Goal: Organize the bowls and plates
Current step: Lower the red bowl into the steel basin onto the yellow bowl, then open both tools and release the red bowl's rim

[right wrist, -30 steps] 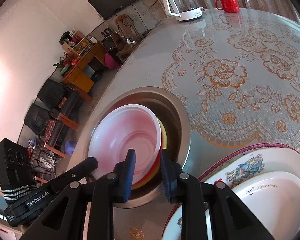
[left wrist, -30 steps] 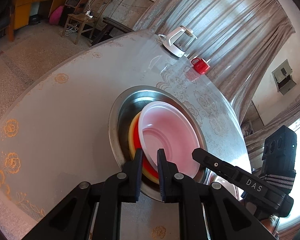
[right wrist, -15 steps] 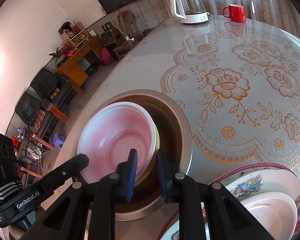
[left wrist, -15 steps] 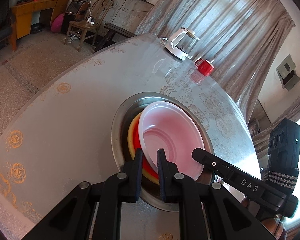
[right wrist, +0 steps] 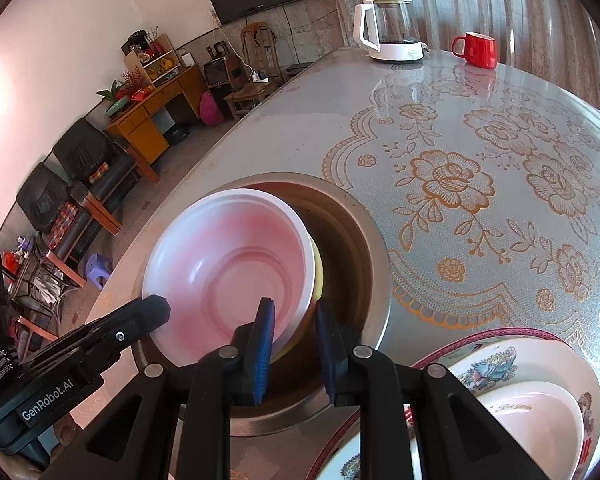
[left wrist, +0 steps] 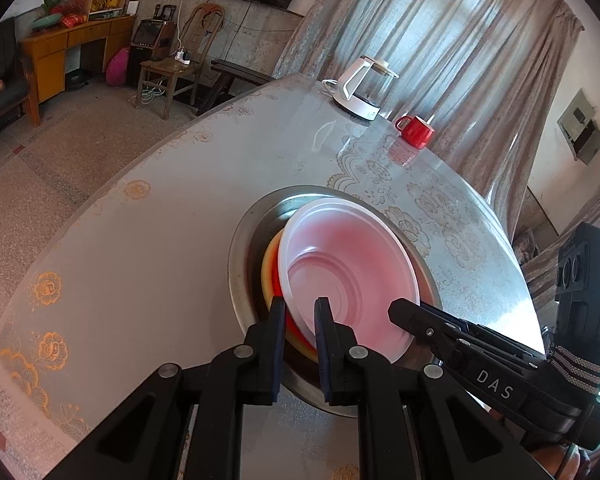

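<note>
A pink-white plastic bowl (left wrist: 348, 272) tops a nested stack with a red bowl (left wrist: 278, 286) and a yellow bowl (left wrist: 267, 268), held tilted over a steel basin (left wrist: 244, 240). My left gripper (left wrist: 299, 322) is shut on the stack's near rim. My right gripper (right wrist: 294, 326) is shut on the opposite rim of the same stack (right wrist: 236, 264), with the yellow bowl (right wrist: 319, 272) showing at its edge. Each gripper shows in the other's view.
The steel basin (right wrist: 364, 248) sits on a round table with a lace-pattern cover (right wrist: 480, 168). A patterned plate (right wrist: 496, 364) holding a white bowl (right wrist: 536, 420) lies at the near right. A kettle (right wrist: 392, 28) and a red mug (right wrist: 476, 50) stand at the far edge.
Both grippers have risen with the bowl stack, and the views have tipped up to show more of the room. The grip on the rims is unchanged.
</note>
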### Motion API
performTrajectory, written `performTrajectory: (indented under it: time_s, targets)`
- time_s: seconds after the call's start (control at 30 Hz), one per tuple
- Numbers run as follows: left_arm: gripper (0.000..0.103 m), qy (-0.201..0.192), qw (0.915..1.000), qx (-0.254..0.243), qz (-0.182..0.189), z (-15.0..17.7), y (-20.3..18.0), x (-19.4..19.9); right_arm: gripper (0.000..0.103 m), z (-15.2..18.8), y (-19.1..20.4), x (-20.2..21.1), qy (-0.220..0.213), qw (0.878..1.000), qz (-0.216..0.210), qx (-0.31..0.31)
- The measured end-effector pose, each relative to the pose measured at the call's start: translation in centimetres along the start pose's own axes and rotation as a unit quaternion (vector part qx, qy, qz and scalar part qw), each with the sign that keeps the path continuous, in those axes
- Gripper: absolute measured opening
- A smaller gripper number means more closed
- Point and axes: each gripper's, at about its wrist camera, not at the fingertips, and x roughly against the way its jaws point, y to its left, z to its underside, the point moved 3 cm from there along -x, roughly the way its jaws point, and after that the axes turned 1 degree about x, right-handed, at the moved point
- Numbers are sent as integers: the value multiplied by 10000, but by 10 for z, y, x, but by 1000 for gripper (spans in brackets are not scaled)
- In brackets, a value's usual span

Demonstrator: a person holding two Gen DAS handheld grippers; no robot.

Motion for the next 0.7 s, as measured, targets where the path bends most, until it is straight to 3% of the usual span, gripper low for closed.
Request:
performTrajectory:
  time_s: [0.2, 0.7]
  targets:
    - [15, -47, 9999, -70, -71, 1, -1, 1, 27, 2, 3, 8, -105, 9999, 47, -3]
    - [18, -163, 9995, -216, -160, 8, -5, 10, 27, 8, -10, 31, -426, 9985, -94, -343]
